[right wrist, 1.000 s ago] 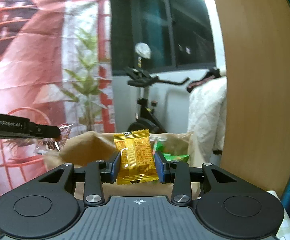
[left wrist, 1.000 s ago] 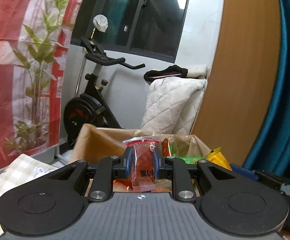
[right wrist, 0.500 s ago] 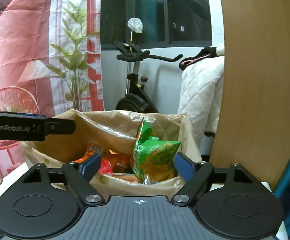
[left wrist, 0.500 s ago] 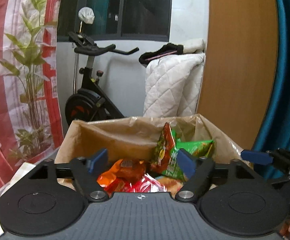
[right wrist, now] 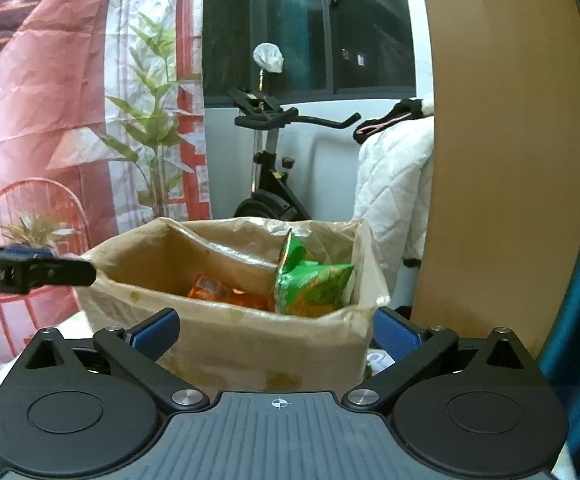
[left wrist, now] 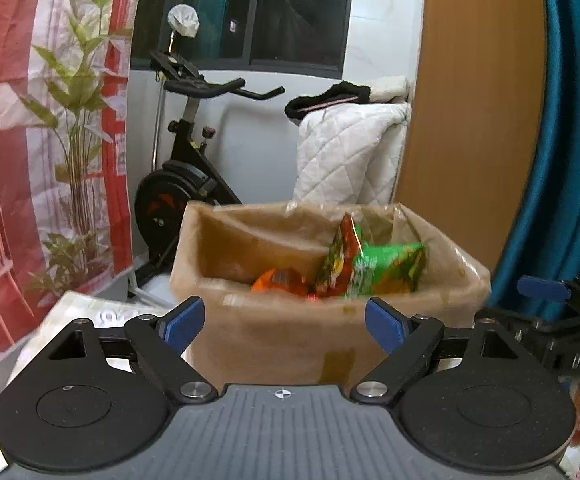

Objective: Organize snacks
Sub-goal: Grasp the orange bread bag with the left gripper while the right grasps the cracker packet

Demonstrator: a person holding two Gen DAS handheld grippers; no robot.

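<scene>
A brown cardboard box point(left wrist: 273, 336) lined with clear plastic stands ahead of both grippers; it also shows in the right wrist view point(right wrist: 249, 340). Inside it lie a green snack bag point(left wrist: 382, 268), also in the right wrist view point(right wrist: 310, 280), and orange-red packets point(left wrist: 277, 280), also in the right wrist view point(right wrist: 217, 292). My left gripper point(left wrist: 283, 324) is open and empty, in front of the box's near wall. My right gripper point(right wrist: 275, 330) is open and empty, in front of the box too. The right gripper shows at the left view's right edge point(left wrist: 546, 292).
An exercise bike point(left wrist: 181, 184) stands behind the box. A white quilted blanket point(left wrist: 350, 152) hangs beside a wooden panel point(left wrist: 470, 120). A teal curtain point(left wrist: 562, 160) is on the right. A red printed backdrop point(right wrist: 49, 100) fills the left. A checked cloth point(left wrist: 77, 312) covers the table.
Both grippers opened and let their packets fall into the box: the left a red one, the right a yellow one. Since then both have drawn back from the box.
</scene>
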